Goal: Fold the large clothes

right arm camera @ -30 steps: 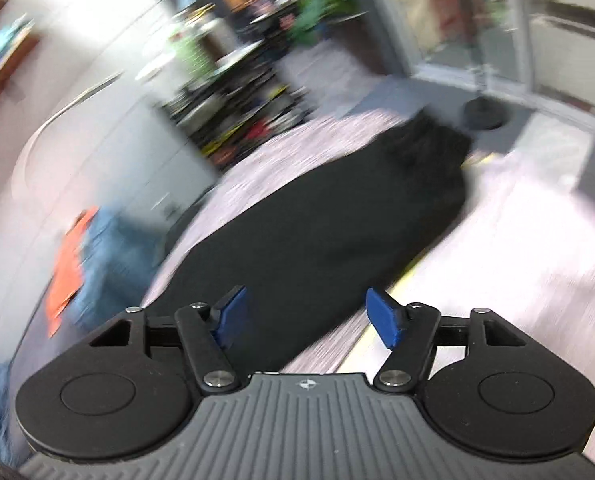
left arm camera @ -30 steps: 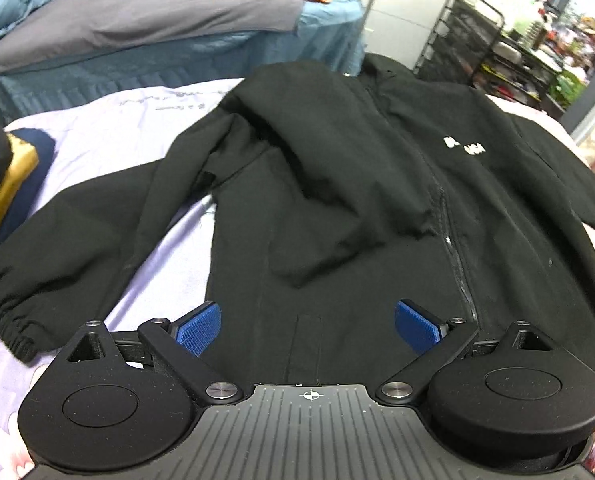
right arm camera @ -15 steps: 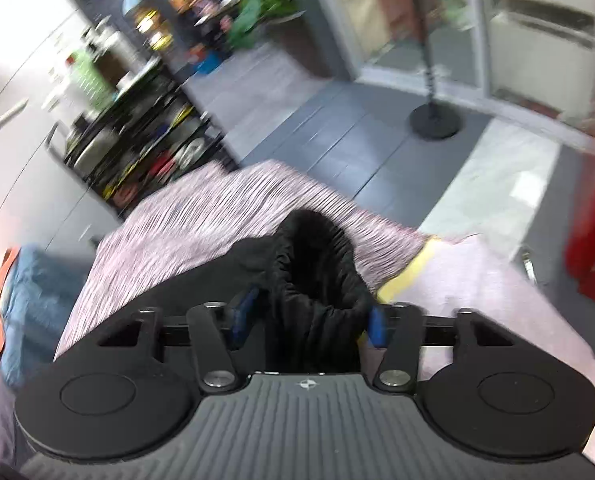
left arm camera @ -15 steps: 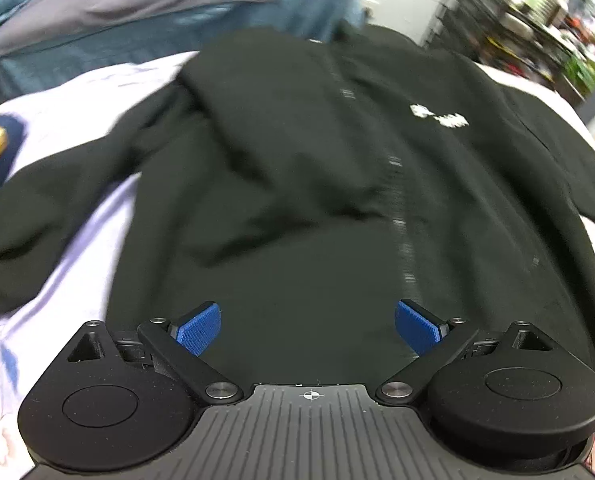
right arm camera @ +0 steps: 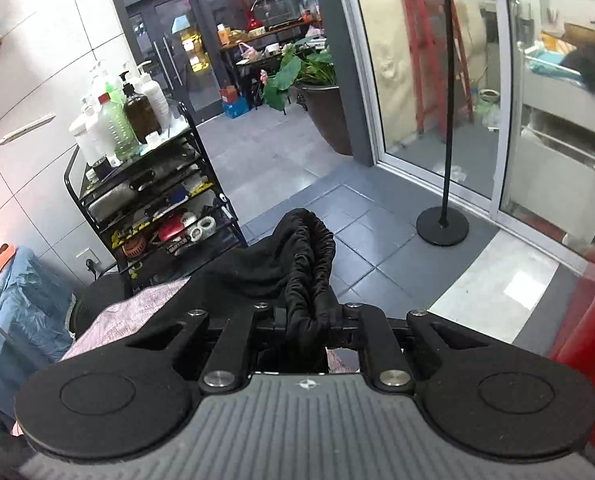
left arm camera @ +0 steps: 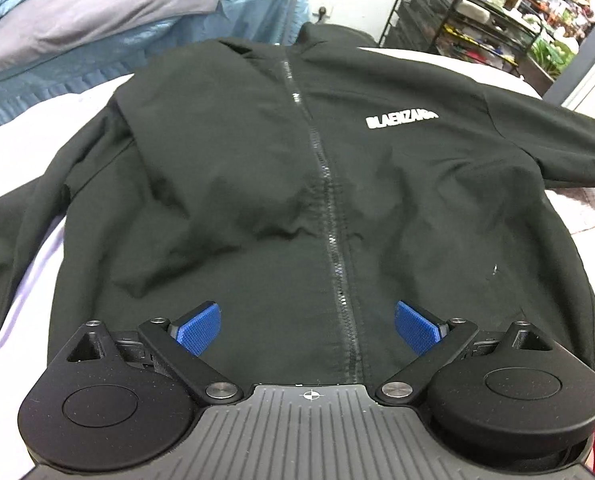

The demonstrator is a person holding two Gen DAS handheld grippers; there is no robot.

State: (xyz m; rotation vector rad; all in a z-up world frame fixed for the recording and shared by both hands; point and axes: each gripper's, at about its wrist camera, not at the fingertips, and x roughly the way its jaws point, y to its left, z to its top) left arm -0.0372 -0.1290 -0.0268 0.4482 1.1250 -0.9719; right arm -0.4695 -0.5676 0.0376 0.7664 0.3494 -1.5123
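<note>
A large black zip jacket with a white chest logo lies front up on a pale bed sheet. My left gripper is open just above the jacket's hem, its blue pads either side of the zipper. My right gripper is shut on the elastic sleeve cuff of the jacket and holds it lifted off the bed. The right sleeve stretches away to the right in the left wrist view.
A black wire rack with bottles and clutter stands beyond the bed. A black lamp stand stands on the grey tiled floor by a glass door. Blue and grey bedding lies piled behind the jacket.
My right gripper closed on the sleeve cuff and lifted it off the bed. My left gripper moved right along the hem, from the left side to the zipper.
</note>
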